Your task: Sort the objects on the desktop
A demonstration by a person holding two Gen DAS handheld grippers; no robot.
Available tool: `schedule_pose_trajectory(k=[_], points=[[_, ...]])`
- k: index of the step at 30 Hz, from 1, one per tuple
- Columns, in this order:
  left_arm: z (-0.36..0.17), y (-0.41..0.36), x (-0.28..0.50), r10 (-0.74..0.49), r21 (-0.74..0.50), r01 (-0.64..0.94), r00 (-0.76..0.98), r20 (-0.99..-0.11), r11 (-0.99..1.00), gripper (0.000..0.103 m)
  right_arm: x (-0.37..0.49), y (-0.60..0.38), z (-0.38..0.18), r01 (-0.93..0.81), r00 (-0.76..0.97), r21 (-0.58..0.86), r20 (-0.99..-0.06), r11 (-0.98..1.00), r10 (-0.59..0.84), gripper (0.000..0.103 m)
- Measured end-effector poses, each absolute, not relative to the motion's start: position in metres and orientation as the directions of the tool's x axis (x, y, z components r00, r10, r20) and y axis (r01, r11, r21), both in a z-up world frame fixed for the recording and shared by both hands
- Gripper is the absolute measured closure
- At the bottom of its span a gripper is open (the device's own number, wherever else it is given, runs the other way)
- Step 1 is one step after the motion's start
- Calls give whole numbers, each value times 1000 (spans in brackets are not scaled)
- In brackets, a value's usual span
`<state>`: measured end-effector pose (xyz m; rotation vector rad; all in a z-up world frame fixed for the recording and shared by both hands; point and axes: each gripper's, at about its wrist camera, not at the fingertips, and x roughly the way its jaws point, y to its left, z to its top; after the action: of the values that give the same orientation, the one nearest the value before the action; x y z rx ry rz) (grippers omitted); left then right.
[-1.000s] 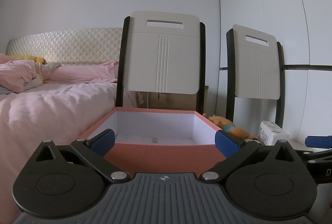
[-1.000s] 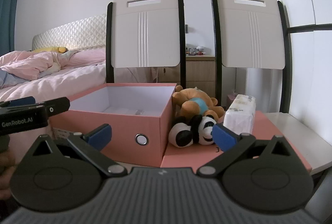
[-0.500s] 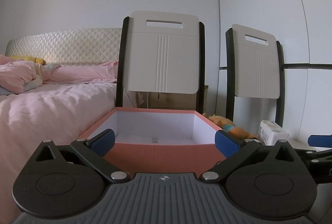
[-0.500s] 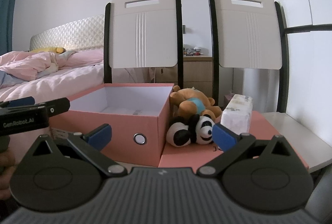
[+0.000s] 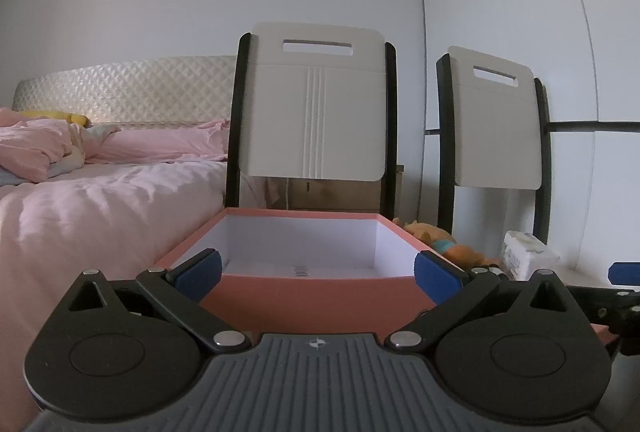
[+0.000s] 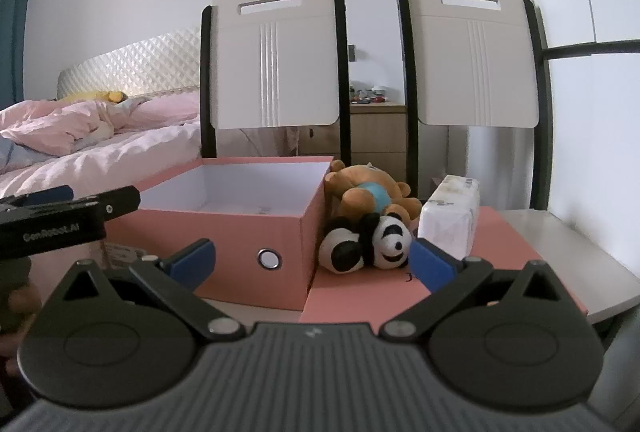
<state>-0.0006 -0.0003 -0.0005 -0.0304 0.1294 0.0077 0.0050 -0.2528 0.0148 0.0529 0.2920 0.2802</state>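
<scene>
An open pink box (image 6: pixel 256 232) with a white inside stands on the table; it also shows in the left wrist view (image 5: pixel 312 296). Right of it, on a flat pink lid (image 6: pixel 500 256), lie a panda plush (image 6: pixel 372 244), an orange bear plush (image 6: pixel 368 192) behind it, and a white tissue pack (image 6: pixel 452 216). My left gripper (image 5: pixel 318 274) is open and empty, just in front of the box. My right gripper (image 6: pixel 312 260) is open and empty, in front of the box corner and the panda.
Two white folding chairs (image 6: pixel 280 60) (image 6: pixel 472 52) stand behind the table. A bed with pink bedding (image 5: pixel 100 200) is on the left. A wooden nightstand (image 6: pixel 376 136) stands at the back. The table's grey edge (image 6: pixel 592 252) is at the right.
My right gripper has moved a little closer to the plush toys and the box. My left gripper has barely moved.
</scene>
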Motion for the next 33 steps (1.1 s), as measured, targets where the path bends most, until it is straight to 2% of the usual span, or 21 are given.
schedule_pose_trajectory(k=[21, 33], points=[[-9, 1, 6, 41, -5, -42, 989, -139, 999, 0, 21, -253, -6, -280, 928, 121, -220, 952, 301, 0], [-13, 2, 9, 48, -3, -49, 989, -143, 999, 0, 31, -248, -13, -283, 926, 138, -217, 949, 308, 0]])
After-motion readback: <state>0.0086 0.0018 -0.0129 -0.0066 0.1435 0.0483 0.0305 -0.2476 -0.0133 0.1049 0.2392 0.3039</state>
